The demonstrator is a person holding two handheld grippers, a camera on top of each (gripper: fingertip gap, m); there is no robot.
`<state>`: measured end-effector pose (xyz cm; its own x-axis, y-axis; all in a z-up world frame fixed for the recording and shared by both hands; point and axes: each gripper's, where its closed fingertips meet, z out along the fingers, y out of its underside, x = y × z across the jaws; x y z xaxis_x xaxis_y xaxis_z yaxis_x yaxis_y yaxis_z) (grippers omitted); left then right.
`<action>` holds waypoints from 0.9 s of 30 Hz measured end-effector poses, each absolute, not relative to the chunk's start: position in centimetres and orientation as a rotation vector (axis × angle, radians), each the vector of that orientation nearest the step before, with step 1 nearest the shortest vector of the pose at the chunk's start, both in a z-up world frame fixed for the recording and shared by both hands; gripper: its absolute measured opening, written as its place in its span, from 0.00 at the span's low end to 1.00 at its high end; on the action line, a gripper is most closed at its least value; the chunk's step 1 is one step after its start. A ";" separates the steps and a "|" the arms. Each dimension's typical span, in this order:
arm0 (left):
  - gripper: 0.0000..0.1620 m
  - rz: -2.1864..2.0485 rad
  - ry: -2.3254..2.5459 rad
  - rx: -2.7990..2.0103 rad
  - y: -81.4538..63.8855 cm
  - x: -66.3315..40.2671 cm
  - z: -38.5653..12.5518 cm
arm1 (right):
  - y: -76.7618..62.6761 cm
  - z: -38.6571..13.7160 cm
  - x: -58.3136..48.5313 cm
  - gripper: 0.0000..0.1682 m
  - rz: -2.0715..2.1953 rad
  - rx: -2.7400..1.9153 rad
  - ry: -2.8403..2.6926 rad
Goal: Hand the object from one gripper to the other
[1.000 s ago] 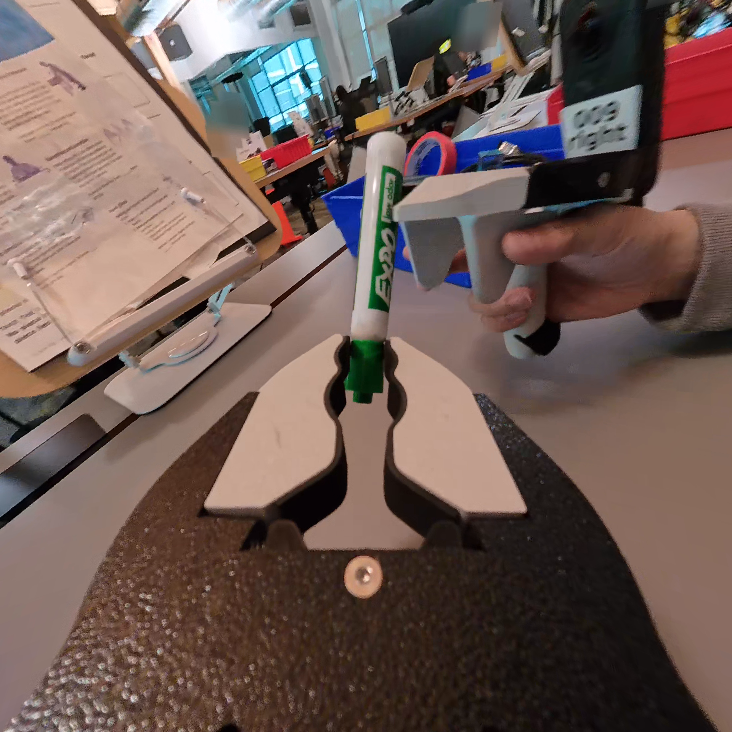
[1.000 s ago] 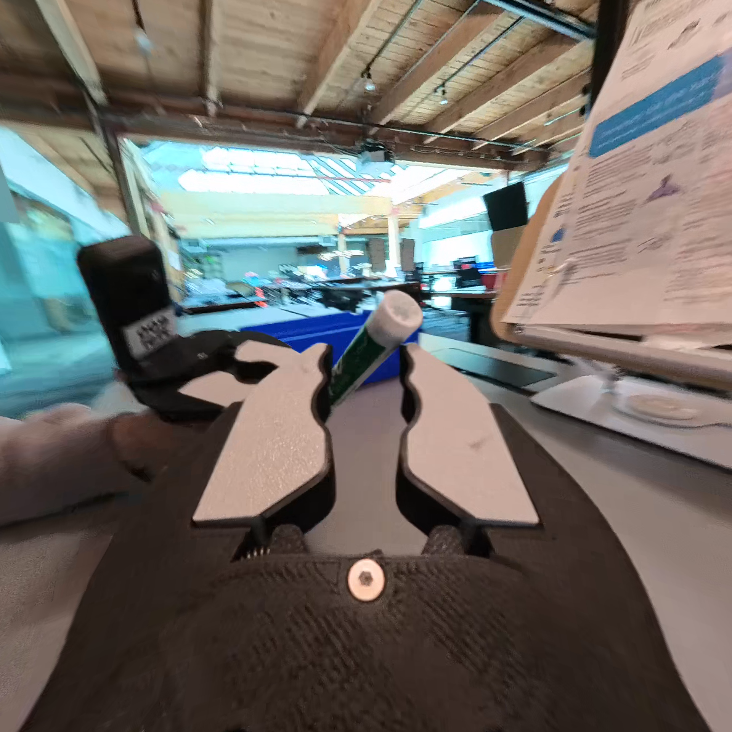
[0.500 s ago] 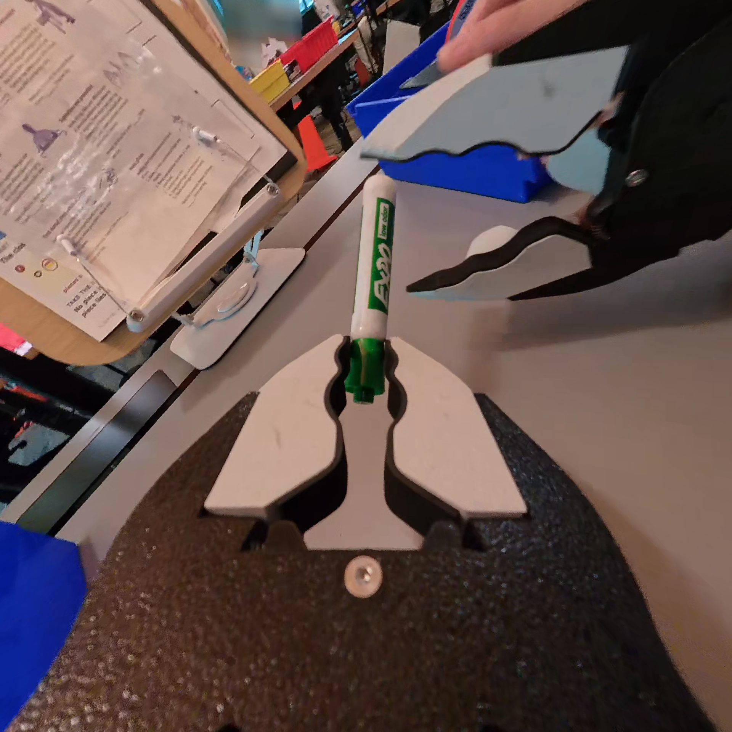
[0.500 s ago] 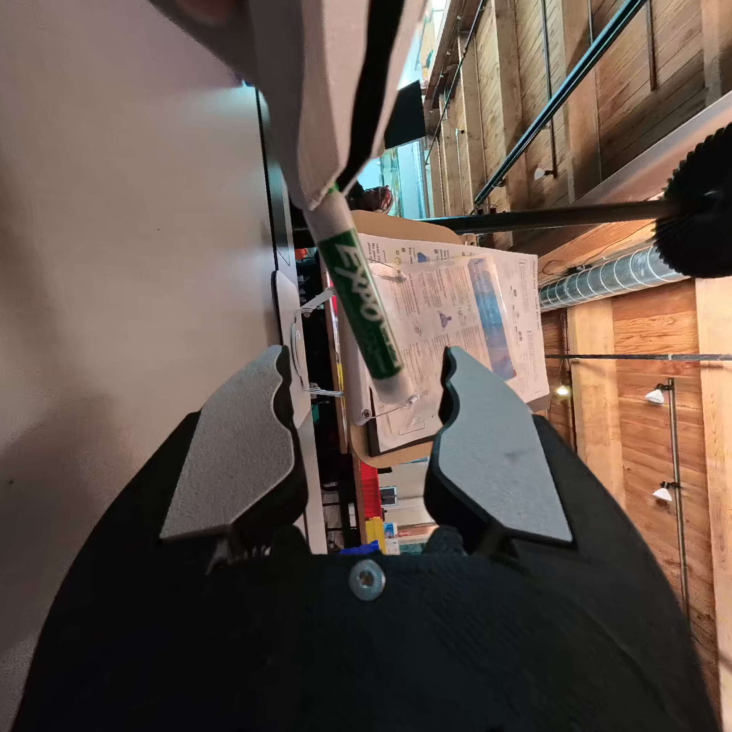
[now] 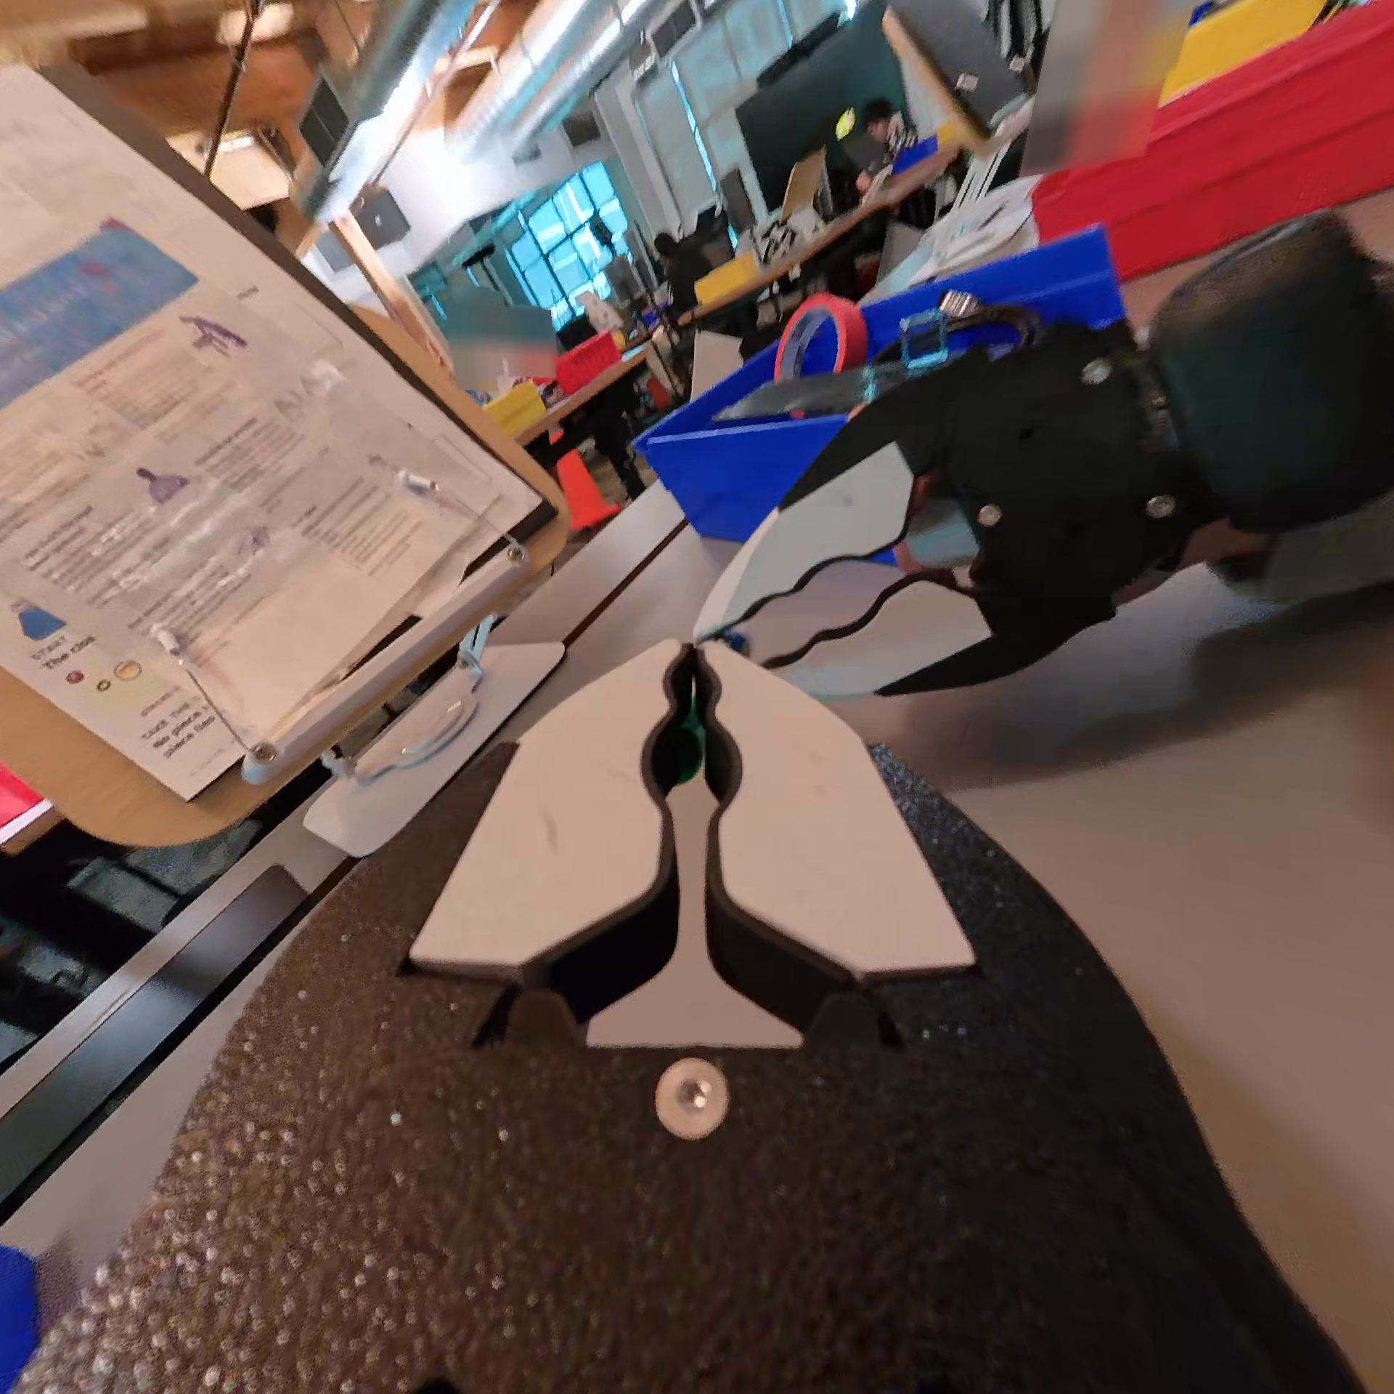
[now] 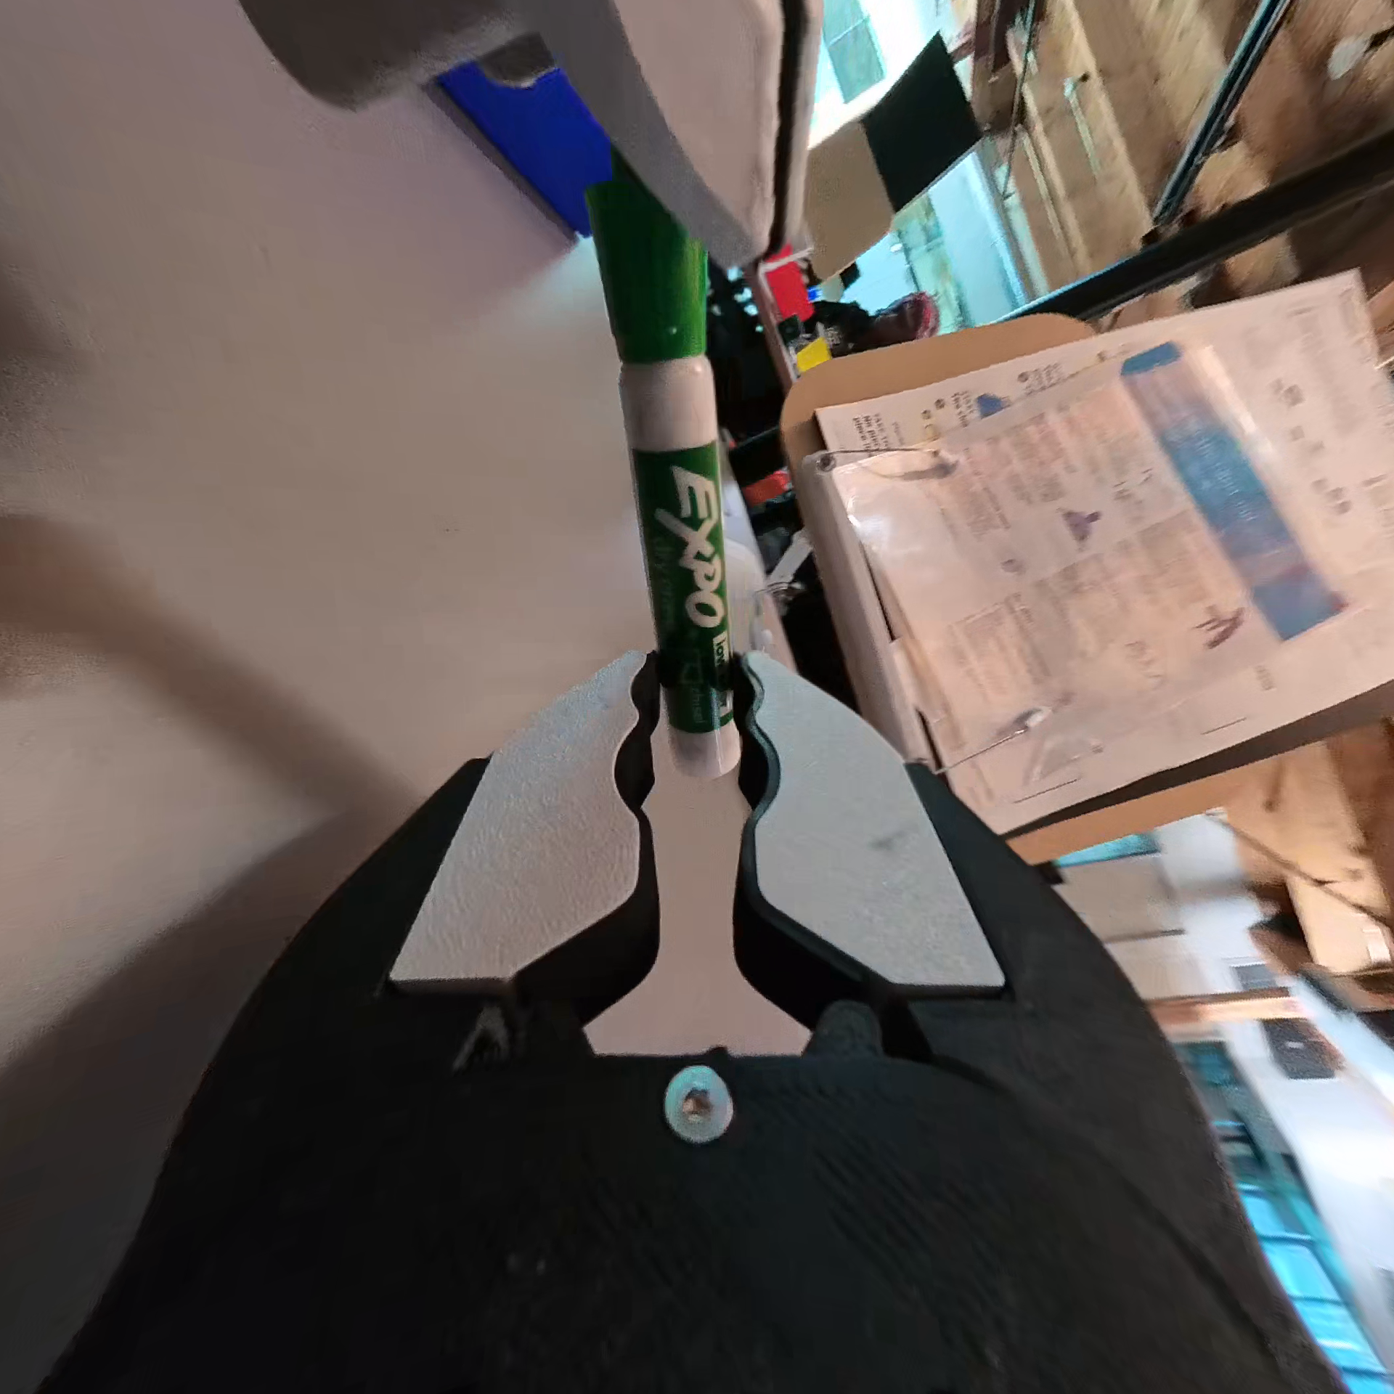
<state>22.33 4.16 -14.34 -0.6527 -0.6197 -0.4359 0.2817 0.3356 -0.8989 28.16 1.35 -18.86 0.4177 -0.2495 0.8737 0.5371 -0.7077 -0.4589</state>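
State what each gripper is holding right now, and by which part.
The right gripper is shut on the green marker at its white tail end. The left gripper is shut on the marker's green cap end.

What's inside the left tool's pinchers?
The green cap of the marker peeks from the left tool. Its pinchers cover the rest there. The right tool grips the marker's white end.

one marker (image 6: 679, 528), two grippers (image 5: 694, 664) (image 6: 694, 679), one document stand (image 5: 249, 528)
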 end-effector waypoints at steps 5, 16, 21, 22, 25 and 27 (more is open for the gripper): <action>0.27 -1.578 1.700 -0.326 4.3 22.2 -12.9 | 1.5 -18.7 27.6 0.11 -1.016 -1.903 -0.017; 0.12 -1.864 1.841 -0.191 2.1 19.5 -13.4 | 4.5 -17.3 19.6 0.11 -0.079 -1.723 -0.081; 0.11 -1.953 1.718 -0.470 3.8 21.3 -12.0 | 4.6 -16.7 22.0 0.20 -0.368 -1.638 0.017; 0.12 -2.008 1.661 -0.541 4.5 21.6 -11.4 | 4.8 -17.0 22.4 0.24 -0.412 -1.656 0.034; 0.11 -2.108 1.501 -0.744 6.4 22.8 -10.5 | 5.4 -17.7 22.9 0.32 -0.572 -1.704 0.031; 0.11 -2.145 1.454 -0.815 7.1 23.2 -10.5 | 5.6 -17.9 23.1 0.28 -0.732 -1.730 -0.023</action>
<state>23.18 7.10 -10.55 -0.7394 -0.6321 0.2318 0.0186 -0.3634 -0.9314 23.13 5.60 -17.87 0.8018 -0.3569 0.4793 0.3861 -0.3027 -0.8714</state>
